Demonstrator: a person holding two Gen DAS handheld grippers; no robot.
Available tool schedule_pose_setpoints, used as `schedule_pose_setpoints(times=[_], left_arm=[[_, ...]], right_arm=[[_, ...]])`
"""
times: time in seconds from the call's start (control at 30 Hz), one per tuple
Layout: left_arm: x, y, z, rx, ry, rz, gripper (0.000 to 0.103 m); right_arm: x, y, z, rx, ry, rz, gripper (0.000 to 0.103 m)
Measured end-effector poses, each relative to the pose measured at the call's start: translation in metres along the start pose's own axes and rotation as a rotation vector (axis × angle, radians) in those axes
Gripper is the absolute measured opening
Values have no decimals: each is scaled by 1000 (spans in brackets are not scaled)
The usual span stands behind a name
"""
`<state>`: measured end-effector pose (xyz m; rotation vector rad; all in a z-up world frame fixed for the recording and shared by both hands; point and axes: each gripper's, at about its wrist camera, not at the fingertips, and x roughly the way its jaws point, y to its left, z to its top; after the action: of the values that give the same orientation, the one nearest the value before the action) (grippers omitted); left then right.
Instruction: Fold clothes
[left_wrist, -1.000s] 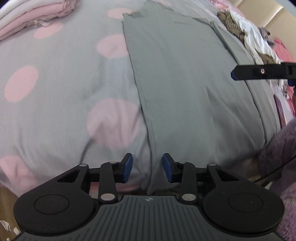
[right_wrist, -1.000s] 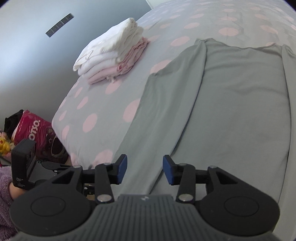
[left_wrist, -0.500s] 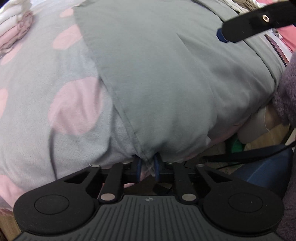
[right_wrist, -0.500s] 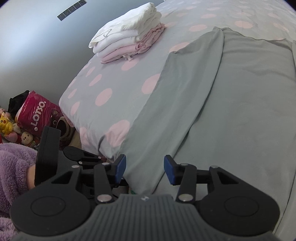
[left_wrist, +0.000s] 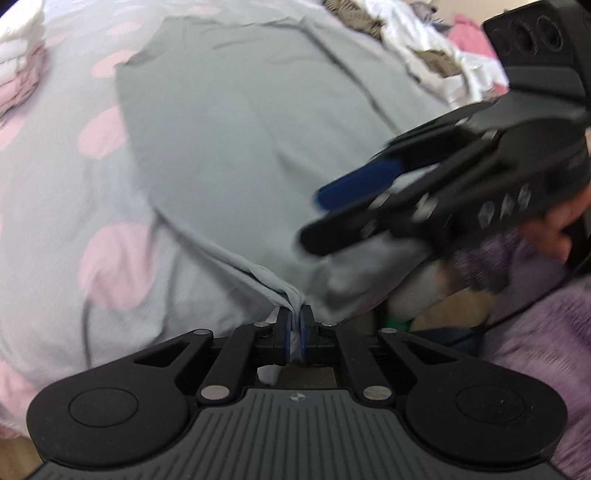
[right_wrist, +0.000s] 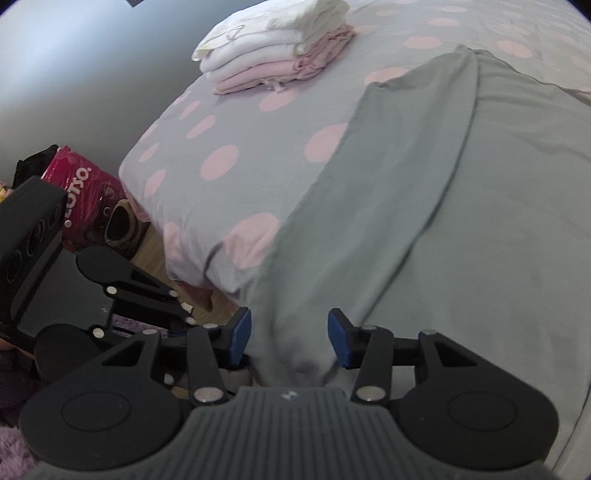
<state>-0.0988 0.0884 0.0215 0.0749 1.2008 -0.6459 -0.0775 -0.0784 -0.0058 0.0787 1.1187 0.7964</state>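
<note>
A grey-green garment (left_wrist: 251, 129) lies spread on the bed; it also shows in the right wrist view (right_wrist: 480, 206). My left gripper (left_wrist: 294, 326) is shut on the garment's near hem at the bed's edge and the cloth rises in a ridge to its pads. My right gripper (right_wrist: 290, 338) is open with the hem hanging between its blue pads (right_wrist: 240, 334). It also shows in the left wrist view (left_wrist: 354, 206), blurred, just right of the left gripper.
A folded stack of white and pink clothes (right_wrist: 277, 48) sits at the bed's far left. The bed cover (right_wrist: 229, 140) is grey with pink dots. A heap of unfolded clothes (left_wrist: 417, 40) lies at the far right. A red bag (right_wrist: 85, 184) stands on the floor.
My left gripper went from open to shut on the hem and lifted it slightly. My right gripper moved down and left to the hem beside it, still open.
</note>
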Motion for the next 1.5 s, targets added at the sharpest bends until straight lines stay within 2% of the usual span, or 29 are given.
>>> schedule_pose_setpoints(times=[0.13,0.3,0.37,0.43,0.5,0.6,0.73,0.9,1.03,1.17,1.33,1.5], left_arm=[[7,-12,11,0,-13,-29,2],[13,-25,17,15,-28,-47,2],[11,-25,18,24,-30,-53,2],[9,-23,18,32,-20,-51,2],[3,-18,22,29,-7,-59,2],[-11,-4,33,23,17,-64,5],[-31,22,54,29,38,-26,26],[-35,62,92,-25,15,17,29],[-10,99,111,-153,-69,32,34],[19,139,129,-271,-137,36,34],[44,177,152,-341,-170,30,34],[69,196,170,-389,-169,9,33]], right_arm=[[8,4,4,11,14,0,49],[27,-1,3,36,81,-28,47],[33,-4,2,48,104,-30,36],[37,-8,0,71,122,-20,12],[37,-11,-1,80,123,-21,9],[34,-14,-2,96,119,-12,8],[32,-14,-2,97,118,-7,7],[29,-10,0,81,123,-1,7],[27,-7,1,67,125,1,7],[26,-8,2,65,129,17,7],[23,-6,3,58,129,30,7],[18,-8,2,70,121,49,7]])
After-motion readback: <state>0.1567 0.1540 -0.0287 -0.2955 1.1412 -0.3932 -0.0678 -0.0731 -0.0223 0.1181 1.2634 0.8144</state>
